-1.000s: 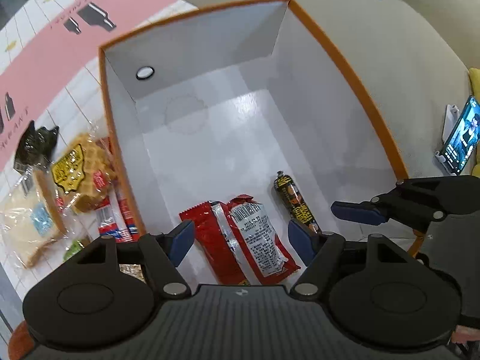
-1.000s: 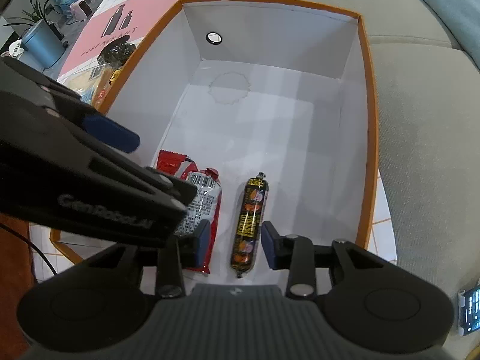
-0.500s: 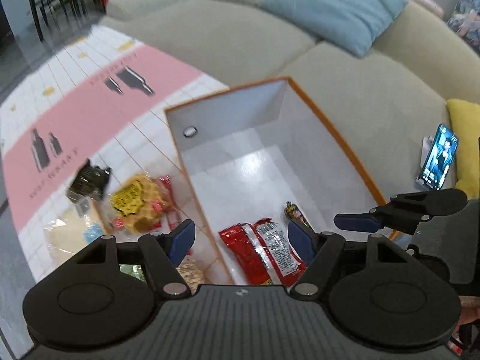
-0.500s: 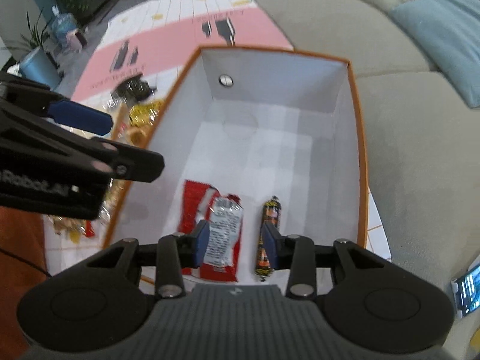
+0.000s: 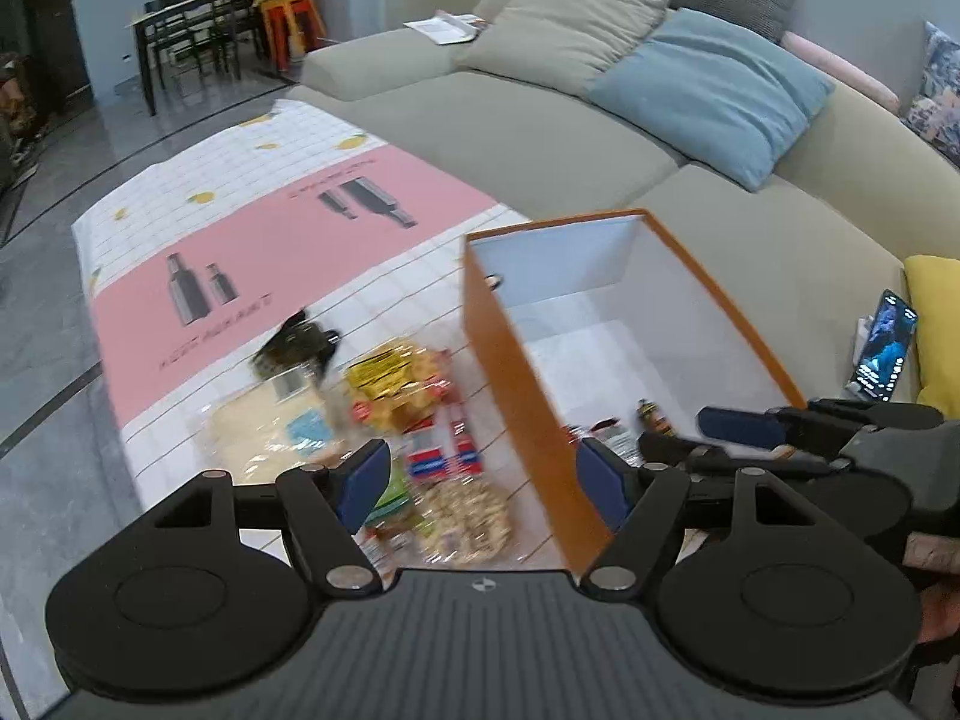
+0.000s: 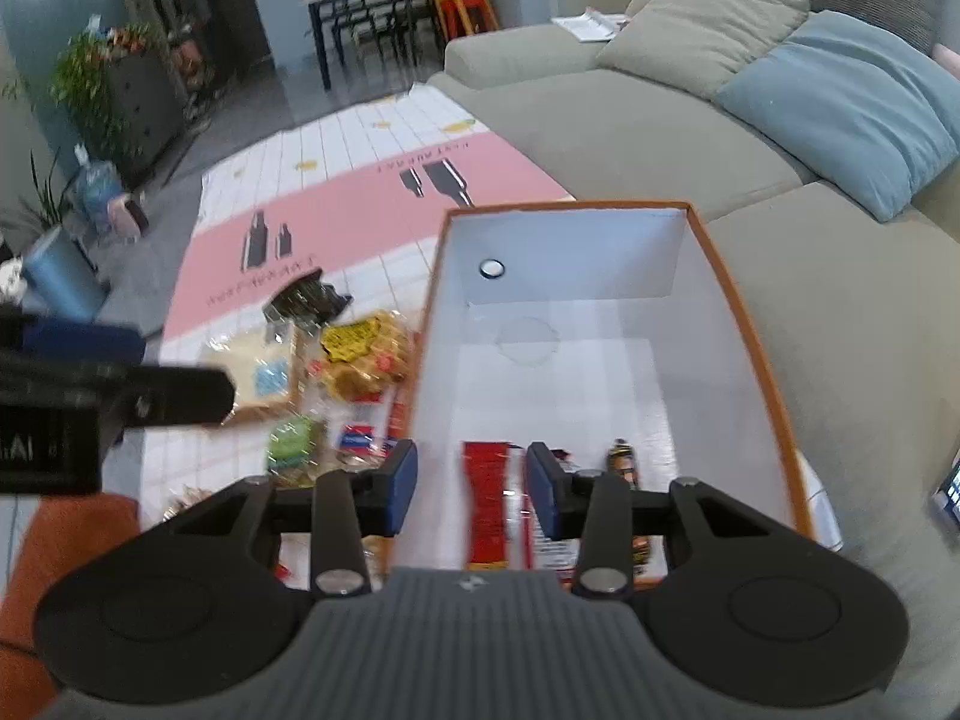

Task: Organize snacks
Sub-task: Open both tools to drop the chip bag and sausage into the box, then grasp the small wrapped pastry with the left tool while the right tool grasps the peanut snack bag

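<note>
The snack pile (image 5: 384, 420) lies left of the orange box (image 5: 528, 420), just beyond the left gripper (image 5: 480, 480). It hangs wide open, empty and nearer. The right gripper (image 6: 471, 489), also spread and empty, hovers over the box.

Colours and patterns: box, cloth, snacks, sofa

The box (image 6: 750, 324) is orange outside, white inside. The table cloth (image 5: 288, 240) has a white grid with yellow lemons and a pink band printed with dark bottles. One packet (image 6: 487, 498) is red; another packet (image 5: 384, 372) is yellow with black print. The tongs' pads (image 6: 401, 483) are blue. The sofa (image 5: 540, 138) is beige, with one light-blue cushion (image 5: 714, 90).
</note>
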Available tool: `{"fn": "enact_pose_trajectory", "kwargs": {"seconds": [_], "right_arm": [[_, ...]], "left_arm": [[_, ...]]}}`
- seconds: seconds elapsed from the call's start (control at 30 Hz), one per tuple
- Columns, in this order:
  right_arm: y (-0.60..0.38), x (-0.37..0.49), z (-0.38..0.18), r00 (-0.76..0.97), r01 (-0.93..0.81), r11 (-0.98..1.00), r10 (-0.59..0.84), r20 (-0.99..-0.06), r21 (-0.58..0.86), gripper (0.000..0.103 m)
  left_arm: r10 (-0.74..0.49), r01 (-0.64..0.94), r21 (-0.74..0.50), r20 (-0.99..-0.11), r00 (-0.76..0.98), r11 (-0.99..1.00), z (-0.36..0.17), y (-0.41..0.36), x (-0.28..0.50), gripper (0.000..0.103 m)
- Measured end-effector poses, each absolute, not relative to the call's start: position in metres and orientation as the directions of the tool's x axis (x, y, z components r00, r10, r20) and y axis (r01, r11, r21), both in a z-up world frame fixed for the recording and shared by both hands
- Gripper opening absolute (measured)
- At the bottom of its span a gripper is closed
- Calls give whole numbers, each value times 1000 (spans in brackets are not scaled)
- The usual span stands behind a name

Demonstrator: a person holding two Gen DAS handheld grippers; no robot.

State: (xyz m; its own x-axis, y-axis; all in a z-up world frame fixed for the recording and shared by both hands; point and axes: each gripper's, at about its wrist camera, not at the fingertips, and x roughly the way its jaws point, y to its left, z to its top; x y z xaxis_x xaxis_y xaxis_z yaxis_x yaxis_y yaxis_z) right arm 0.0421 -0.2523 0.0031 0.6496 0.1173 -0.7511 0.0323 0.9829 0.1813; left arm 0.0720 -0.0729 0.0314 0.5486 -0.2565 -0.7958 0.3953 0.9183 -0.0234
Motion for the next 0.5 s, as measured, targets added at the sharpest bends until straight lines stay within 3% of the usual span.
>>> {"fn": "enact_pose_trajectory", "kwargs": {"seconds": [0.2, 0.5], "right_arm": [[-221, 26, 2, 701, 6, 982, 132, -701, 190, 46], [-174, 16, -17, 685, -123, 976, 215, -696, 180, 53]], "left_arm": [[-198, 313, -26, -823, 533, 949, 12, -28, 61, 83], [-145, 258, -14, -856, 497, 966, -25, 26, 37, 83]]}}
